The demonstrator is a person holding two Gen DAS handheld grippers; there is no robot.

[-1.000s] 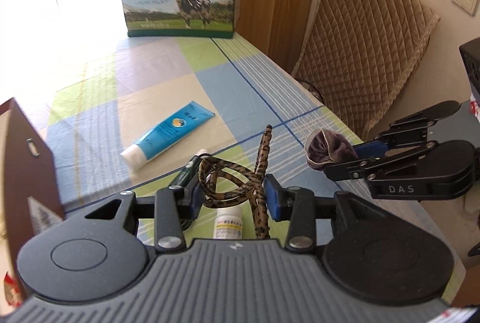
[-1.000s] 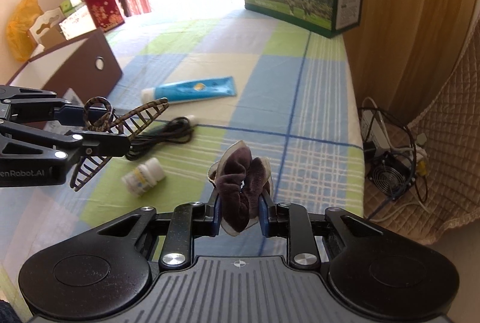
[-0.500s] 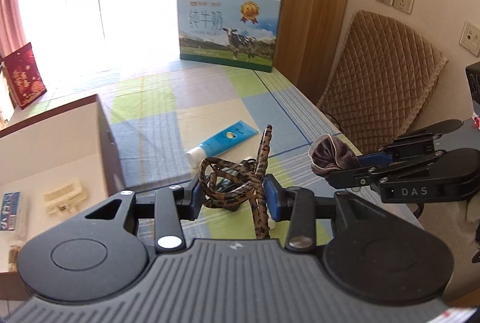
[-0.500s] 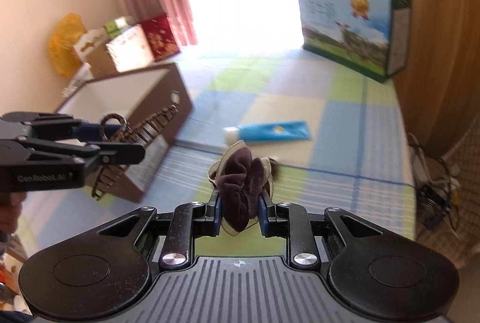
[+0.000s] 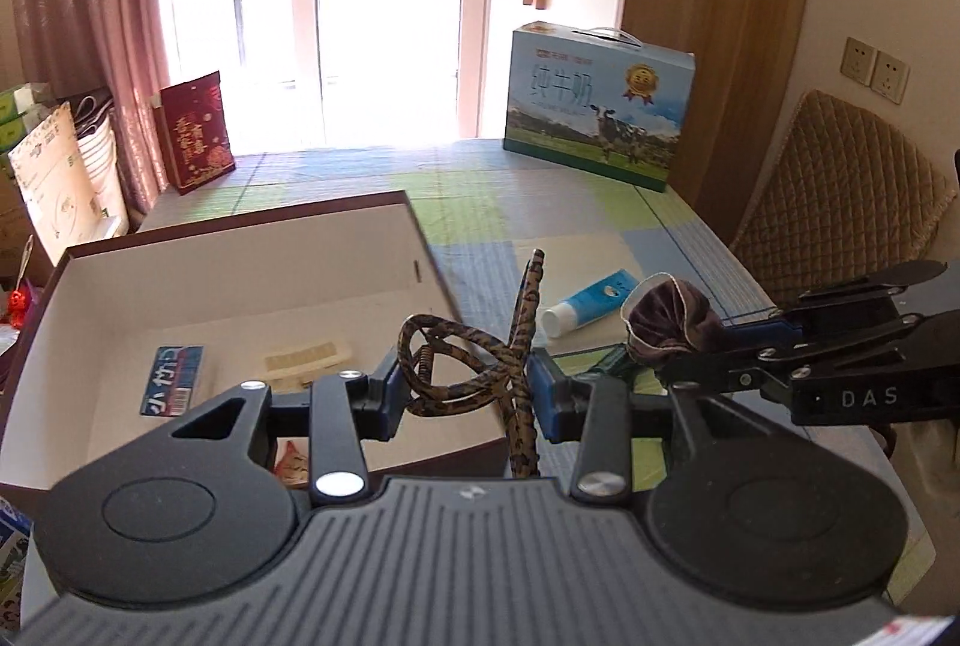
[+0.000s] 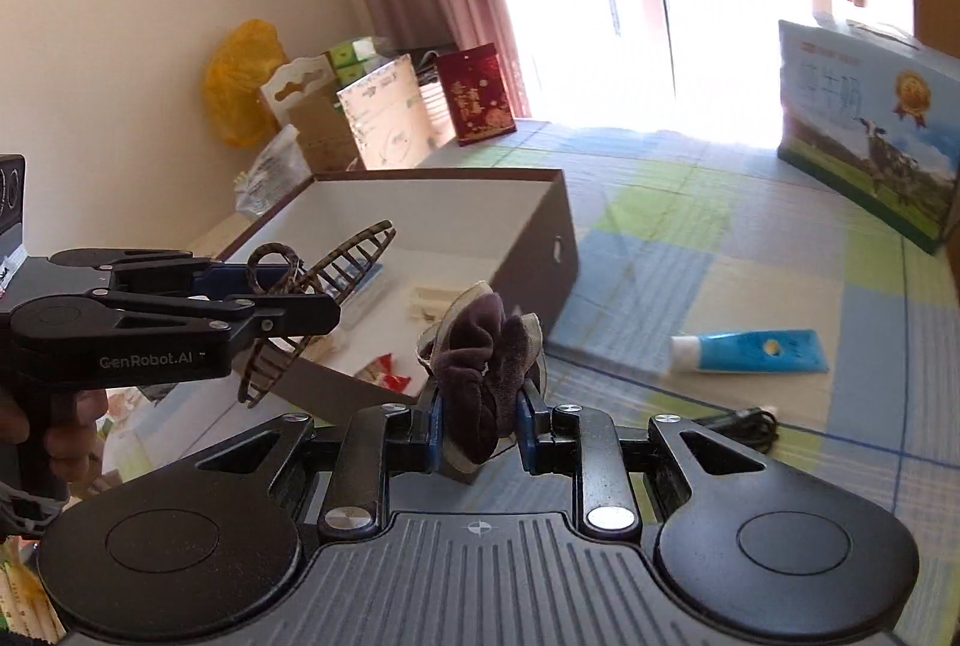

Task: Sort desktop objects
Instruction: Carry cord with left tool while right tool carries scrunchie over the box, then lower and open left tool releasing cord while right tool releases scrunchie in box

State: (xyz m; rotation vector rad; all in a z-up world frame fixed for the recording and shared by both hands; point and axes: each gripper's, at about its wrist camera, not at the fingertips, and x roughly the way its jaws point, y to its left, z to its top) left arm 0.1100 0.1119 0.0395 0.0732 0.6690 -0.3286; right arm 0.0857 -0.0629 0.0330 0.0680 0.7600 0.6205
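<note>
Left wrist view, pink curtain (image 5: 78,16) hanging at far left, open box (image 5: 240,250) sitting on checked tablecloth (image 5: 678,238), left gripper (image 5: 468,388) clamping leopard hair claw (image 5: 480,364) over box edge, blue tube (image 5: 591,299) lying beyond, right gripper (image 5: 672,346) pinching purple scrunchie (image 5: 666,313), quilted chair (image 5: 840,184) standing at right.

Plush velvet scrunchie (image 6: 480,352); glossy plastic hair claw (image 5: 474,364)

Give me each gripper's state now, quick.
Left gripper: shut on the hair claw.
Right gripper: shut on the scrunchie.
</note>
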